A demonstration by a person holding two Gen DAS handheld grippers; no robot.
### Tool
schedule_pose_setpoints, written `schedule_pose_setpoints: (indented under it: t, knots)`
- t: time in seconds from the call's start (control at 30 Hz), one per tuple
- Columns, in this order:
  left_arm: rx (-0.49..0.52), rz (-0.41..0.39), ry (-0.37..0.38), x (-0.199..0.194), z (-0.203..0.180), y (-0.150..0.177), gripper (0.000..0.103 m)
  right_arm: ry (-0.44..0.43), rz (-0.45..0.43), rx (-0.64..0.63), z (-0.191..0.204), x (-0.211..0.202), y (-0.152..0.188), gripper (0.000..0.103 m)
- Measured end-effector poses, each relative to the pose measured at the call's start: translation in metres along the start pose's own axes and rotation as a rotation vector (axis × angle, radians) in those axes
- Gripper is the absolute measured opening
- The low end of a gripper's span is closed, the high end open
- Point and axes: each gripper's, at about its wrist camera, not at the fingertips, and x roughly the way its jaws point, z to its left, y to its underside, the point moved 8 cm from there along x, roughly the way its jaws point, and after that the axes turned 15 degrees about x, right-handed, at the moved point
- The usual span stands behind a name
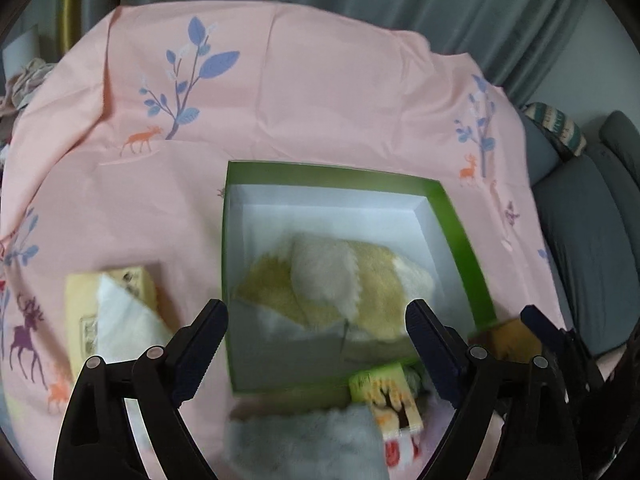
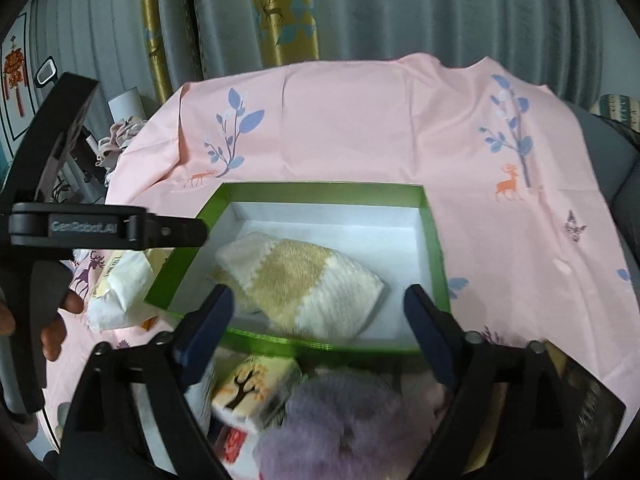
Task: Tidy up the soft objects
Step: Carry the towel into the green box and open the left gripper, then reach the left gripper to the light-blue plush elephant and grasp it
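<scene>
Your left gripper (image 1: 316, 336) and right gripper (image 2: 318, 316) both hover with fingers spread wide, nothing between them, just short of the green box's (image 2: 434, 248) near rim. One cream-and-tan fuzzy sock (image 2: 304, 284) already lies inside the box, probably the collection point. The lavender fluffy item (image 2: 340, 420) and tree-print sock pack (image 2: 256, 390) wait at 6 o'clock outside it, the white sock pack (image 1: 120, 312) at 9 o'clock.

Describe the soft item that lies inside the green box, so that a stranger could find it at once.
On the pink printed cloth sits an open green box with a white inside. The cream and tan fuzzy sock is the only thing lying in it. Its neighbours, a lilac fluffy item and a white wrapped pack, lie outside the box.
</scene>
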Motion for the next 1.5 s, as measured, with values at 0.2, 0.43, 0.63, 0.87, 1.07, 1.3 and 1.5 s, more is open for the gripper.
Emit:
schedule_pose_setpoints:
  t: [0.2,0.43,0.63,0.87,1.07,1.3,1.5]
  knots:
    - [0.026,-0.036,0.007,-0.045,-0.007,0.027,0.091,0.039,-0.044,-0.021,0.0,-0.045,0.015,0.098]
    - [0.023,-0.086,0.007,-0.09,-0.011,0.065,0.091,0.021,-0.047,-0.017,0.003,-0.085,0.045,0.099]
    - [0.013,-0.095,-0.015,-0.107,-0.011,0.095,0.091,0.024,-0.042,-0.037,0.007,-0.104,0.067,0.099]
    - [-0.039,-0.095,0.009,-0.114,-0.009,0.122,0.091,0.019,-0.03,-0.048,0.01,-0.117,0.084,0.099]
    - [-0.063,-0.079,0.017,-0.114,-0.008,0.138,0.091,0.002,-0.016,-0.055,0.017,-0.12,0.094,0.099]
    - [-0.088,-0.069,0.037,-0.112,-0.006,0.151,0.091,-0.004,-0.001,-0.069,0.024,-0.119,0.102,0.099]
    - [-0.101,-0.066,0.066,-0.108,-0.007,0.16,0.091,-0.01,0.009,-0.075,0.03,-0.117,0.106,0.099]
